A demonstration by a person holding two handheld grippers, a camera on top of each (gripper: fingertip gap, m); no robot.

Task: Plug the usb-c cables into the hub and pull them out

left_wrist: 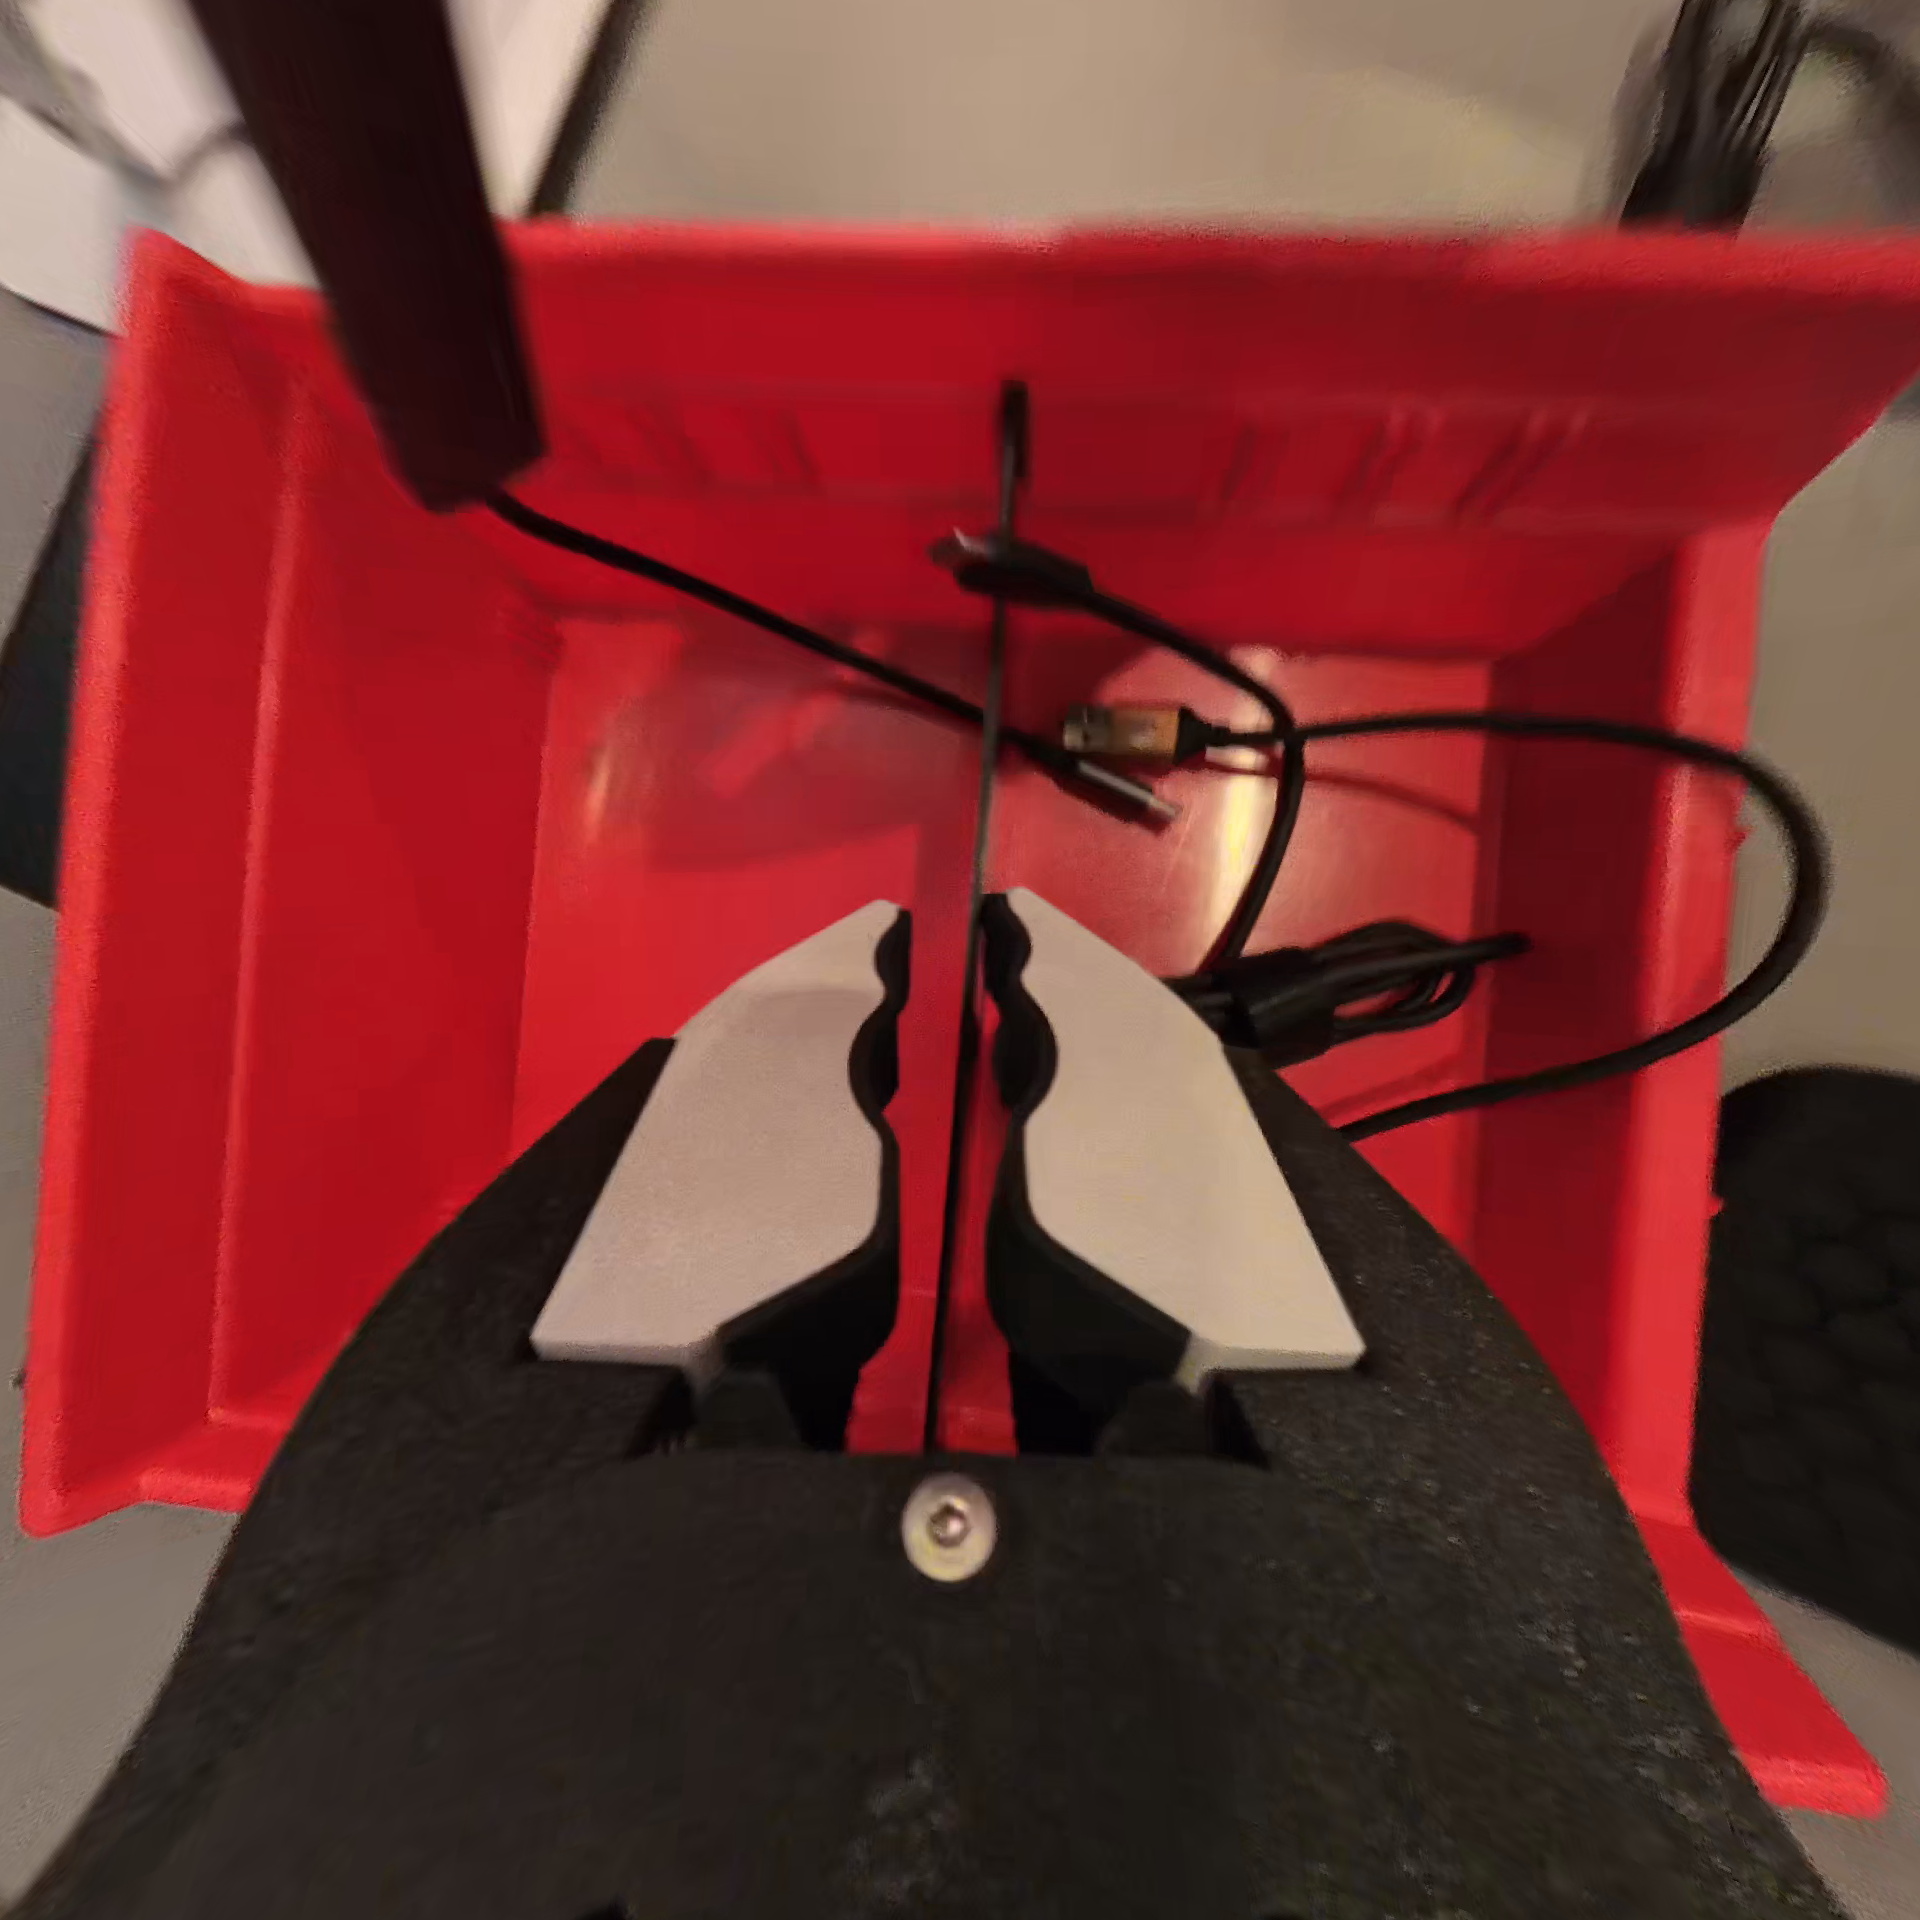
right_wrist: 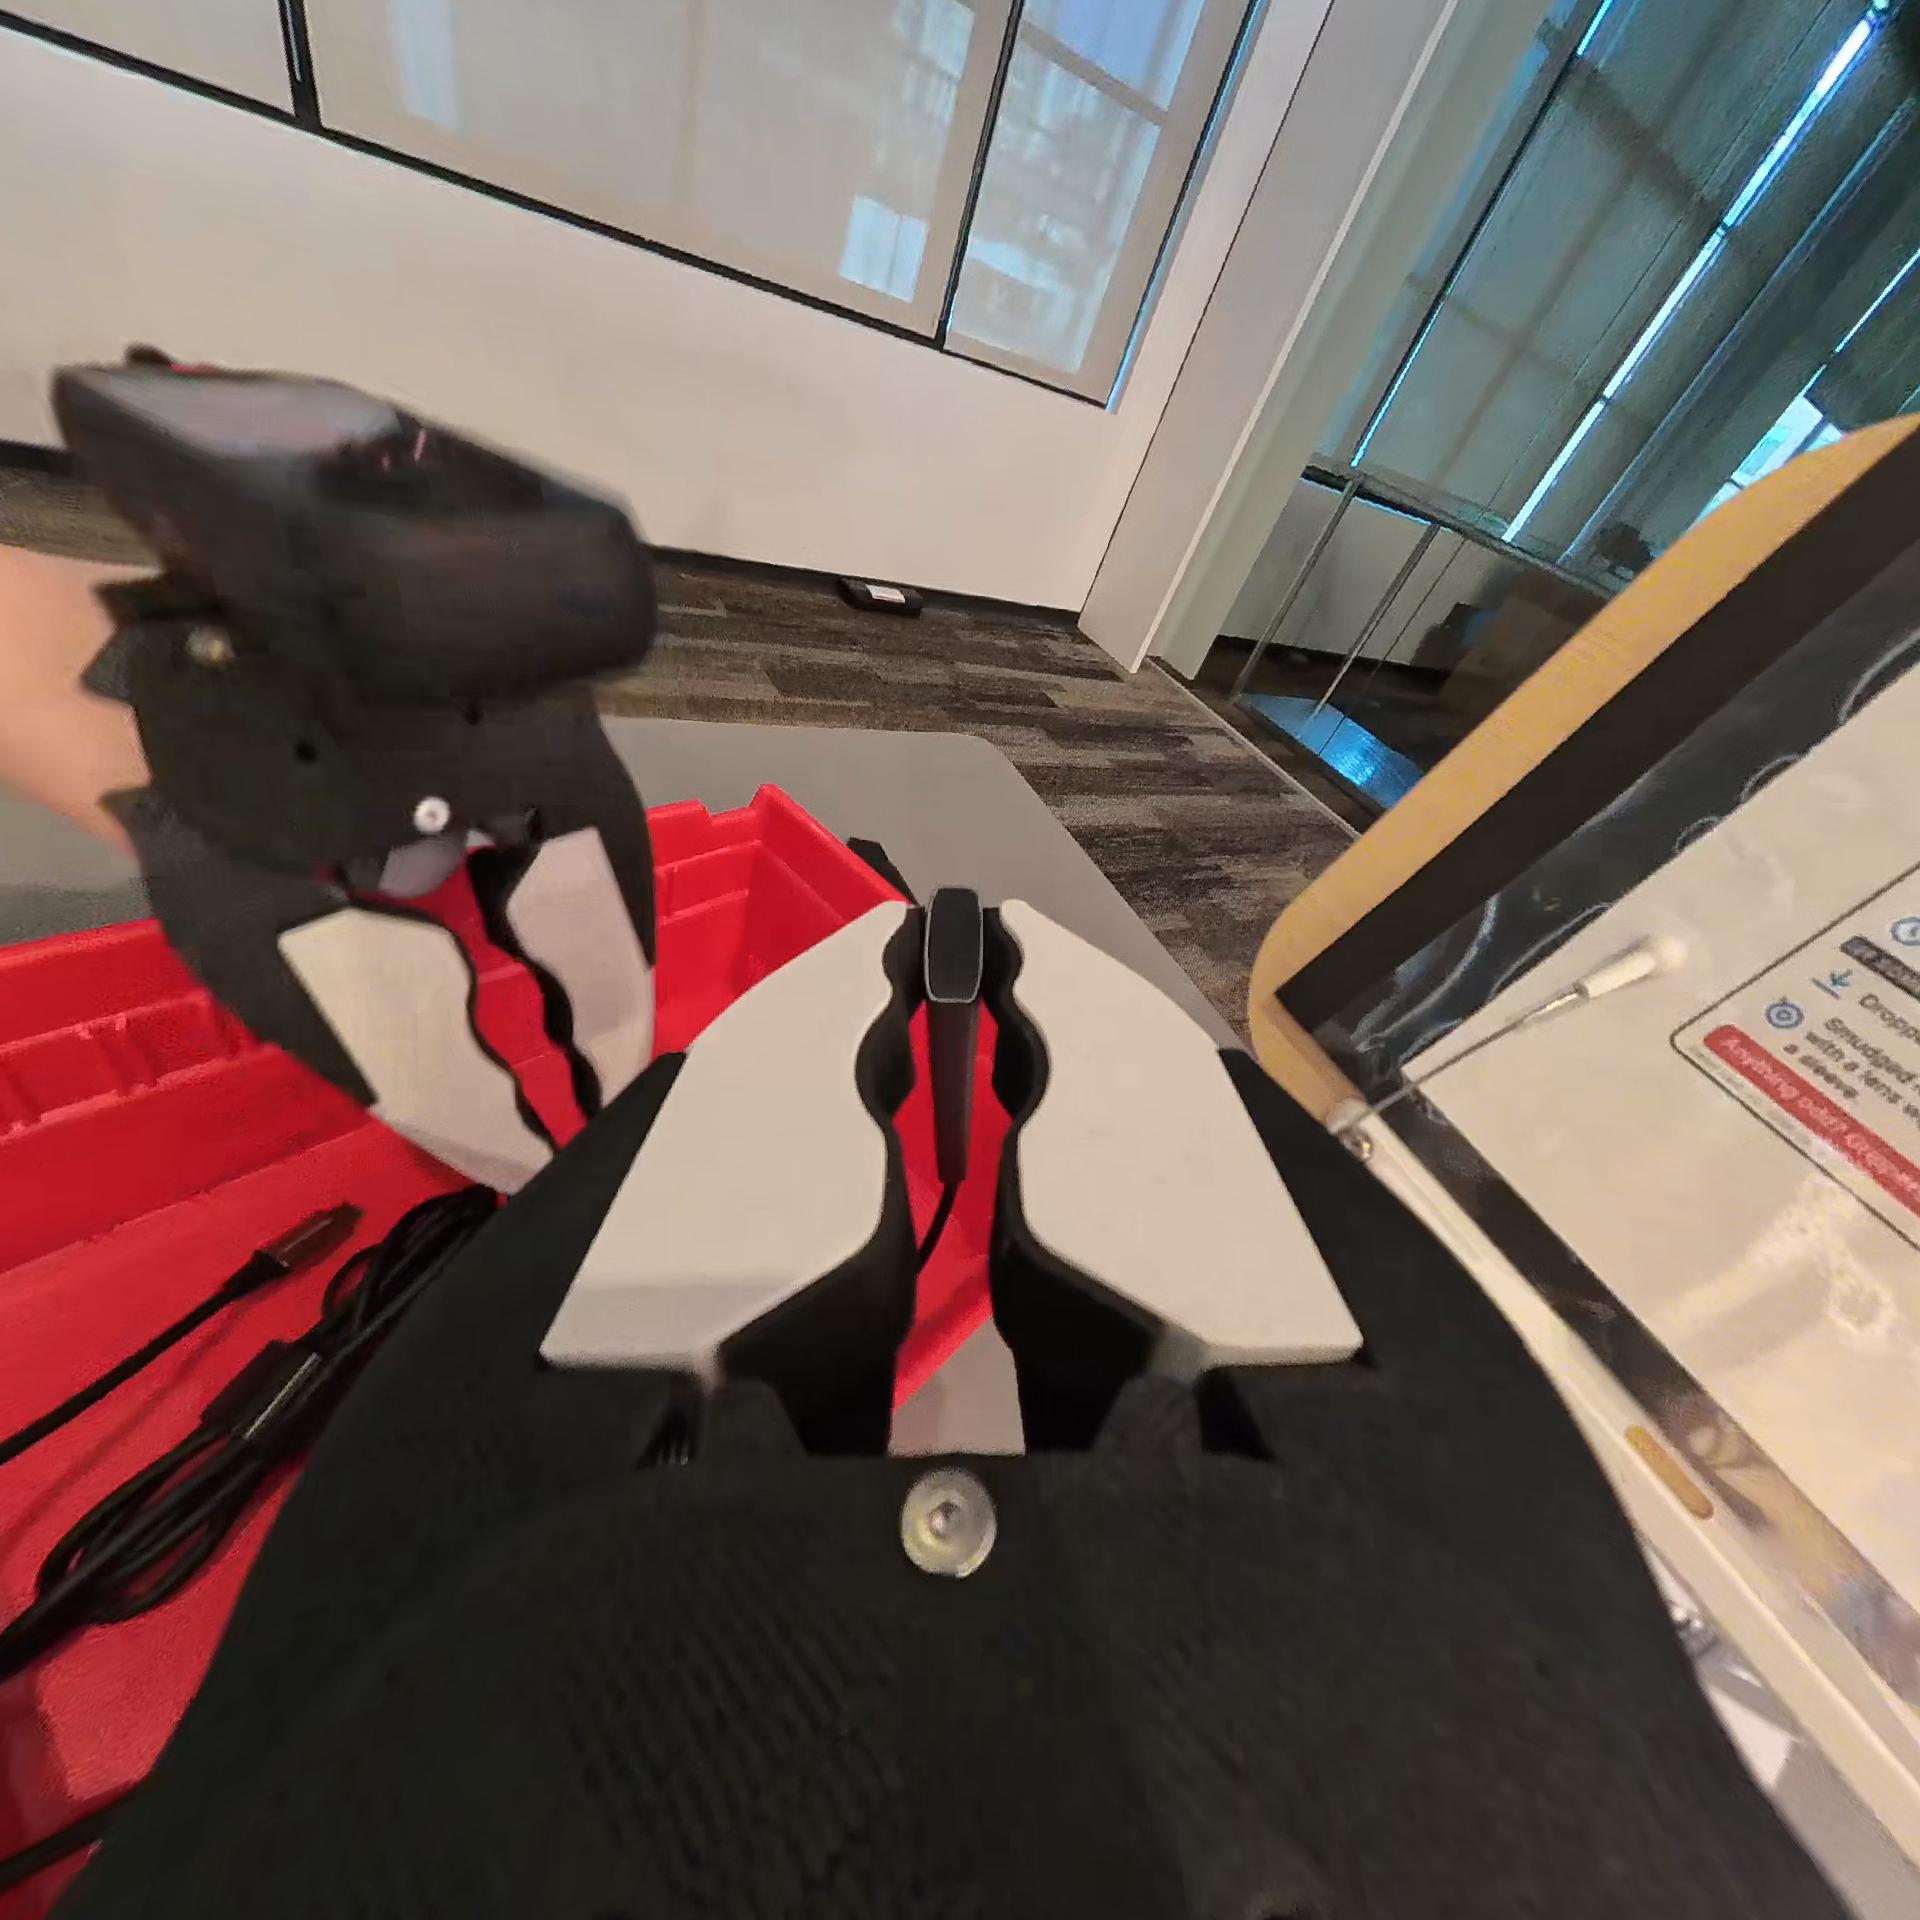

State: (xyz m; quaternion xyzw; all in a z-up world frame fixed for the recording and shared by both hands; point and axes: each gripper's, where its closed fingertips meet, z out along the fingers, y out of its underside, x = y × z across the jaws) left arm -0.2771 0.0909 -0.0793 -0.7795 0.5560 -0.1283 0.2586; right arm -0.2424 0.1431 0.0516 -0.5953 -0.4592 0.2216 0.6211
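Observation:
My right gripper (right_wrist: 951, 935) is shut on a slim dark hub (right_wrist: 951, 977), held end-on, with its cable hanging below. In the left wrist view a dark bar (left_wrist: 416, 312) at the top left, apparently the hub, trails a cable to a silver plug (left_wrist: 1127, 802). My left gripper (left_wrist: 945, 914) hangs over the red bin (left_wrist: 364, 935). Its jaws stand a narrow gap apart. A thin black cable (left_wrist: 961, 1143) runs straight through the gap, touching only the right pad, to a plug (left_wrist: 1013, 410). The left gripper (right_wrist: 551, 1132) is blurred in the right wrist view.
Inside the bin lie a gold-cased plug (left_wrist: 1132, 732), another black plug (left_wrist: 1003, 566) and a bundled black cable (left_wrist: 1351, 987). A black round object (left_wrist: 1818, 1299) sits right of the bin. A wood-edged board (right_wrist: 1558, 727) stands close on the right, above the grey table (right_wrist: 883, 769). The gap from one gripper's tips to the other's is roughly 15 centimeters. The black round object (left_wrist: 1818, 1299) is about 20 centimeters from my left fingertips and 30 centimeters from my right.

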